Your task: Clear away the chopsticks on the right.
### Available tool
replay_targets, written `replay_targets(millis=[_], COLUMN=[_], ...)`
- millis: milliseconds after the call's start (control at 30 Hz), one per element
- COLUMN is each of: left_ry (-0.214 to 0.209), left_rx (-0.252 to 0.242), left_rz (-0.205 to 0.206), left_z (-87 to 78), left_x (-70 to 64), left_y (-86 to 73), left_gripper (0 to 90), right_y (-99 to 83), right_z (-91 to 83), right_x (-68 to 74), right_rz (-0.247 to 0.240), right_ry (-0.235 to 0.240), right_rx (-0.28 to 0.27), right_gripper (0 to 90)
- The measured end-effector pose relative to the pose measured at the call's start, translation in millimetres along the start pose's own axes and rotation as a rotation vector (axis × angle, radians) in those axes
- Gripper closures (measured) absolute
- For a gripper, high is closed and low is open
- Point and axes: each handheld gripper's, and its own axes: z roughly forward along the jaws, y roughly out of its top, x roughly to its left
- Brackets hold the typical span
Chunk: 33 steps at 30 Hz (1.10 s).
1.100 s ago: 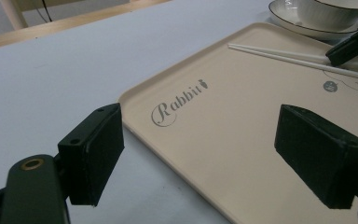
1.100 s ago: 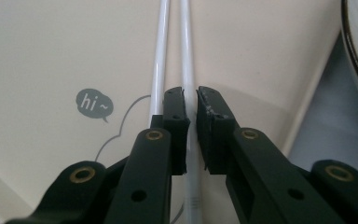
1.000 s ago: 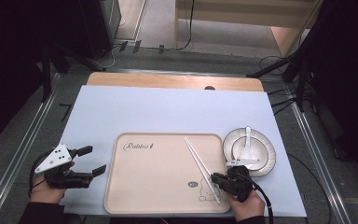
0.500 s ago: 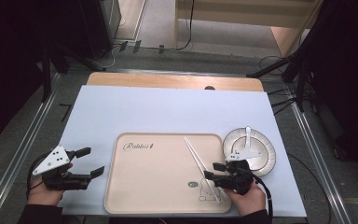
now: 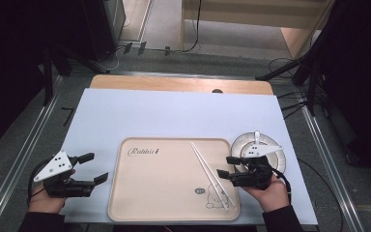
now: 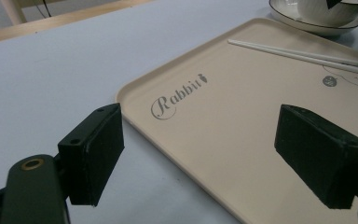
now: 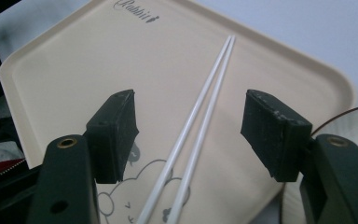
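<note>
Covering the wooden table (image 5: 181,84), a pale blue sheet (image 5: 174,116) bears a beige tray (image 5: 169,183).

Two handheld black grippers, dark sleeves.
Blocky black jaws with screw holes; grey three-cornered dotted plate on left gripper (image 5: 79,176); right gripper (image 5: 227,166) cabled.

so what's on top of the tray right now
A pair of white chopsticks lies flat on the right part of the beige tray, side by side, crossing a printed cartoon. The right gripper hangs open over them. The rest is bare. What lies under the tray is hidden.
</note>
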Motion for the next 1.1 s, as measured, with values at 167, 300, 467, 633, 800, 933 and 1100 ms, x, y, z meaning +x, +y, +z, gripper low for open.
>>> replay_targets(millis=[167,300,467,633,800,933,1100], left_ry=[0.008,0.011,0.010,0.006,-0.006,-0.009,-0.008], left_rx=[0.005,-0.001,0.007,0.012,0.017,0.020,0.021], left_rz=[-0.012,-0.022,-0.017,-0.018,-0.015,-0.011,-0.009], left_z=[2.4,3.1,3.4,2.5,3.6,4.1,4.2], left_x=[4.5,4.9,4.3,5.6,5.1,3.9,3.7], left_y=[-1.1,0.2,-0.4,-3.0,-3.1,-2.5,-2.3], left_gripper=[16.3,16.3,16.3,16.3,16.3,16.3,16.3], right_y=[1.0,1.8,-2.8,-8.8,-16.1,-21.1,-27.1], right_z=[-7.5,-13.9,-26.3,-39.7,-53.4,-61.6,-66.3], right_x=[-11.0,-19.1,-31.1,-36.9,-40.5,-42.1,-43.9], right_rz=[-0.017,-0.073,-0.061,-0.063,-0.076,-0.073,-0.061], right_ry=[0.026,0.023,0.061,0.048,0.016,0.006,-0.013], right_rx=[-0.019,-0.020,-0.057,-0.087,-0.107,-0.128,-0.137], right_gripper=[34.0,32.0,30.6,28.8,27.2,25.9,25.8])
